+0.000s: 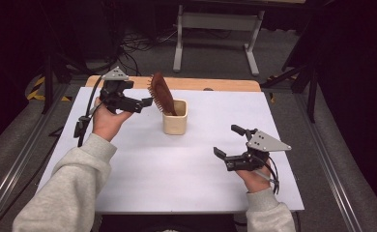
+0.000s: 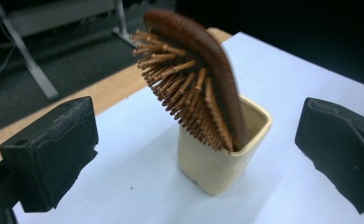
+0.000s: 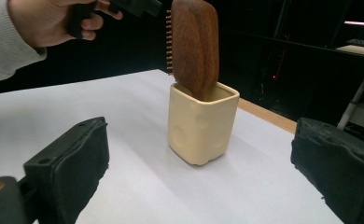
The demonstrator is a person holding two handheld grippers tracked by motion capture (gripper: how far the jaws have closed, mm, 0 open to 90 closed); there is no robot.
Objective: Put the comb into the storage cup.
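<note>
Currently the hairbrush [image 1: 160,93] stands handle-down in the cream cup [image 1: 175,118], upper centre of frame; left gripper [image 1: 143,103] just beside it and right gripper [image 1: 225,141], lower right, both gape empty; brush likely light, stiff; grasp its smooth wooden back, not bristles.

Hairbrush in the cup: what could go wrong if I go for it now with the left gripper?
The hairbrush leans in the cream cup, head well above the rim, so a sideways nudge could tip the cup. The left gripper is open beside the bristles; closing on them rather than the wooden back may slip. The right gripper is open and apart, not steadying the cup.
</note>
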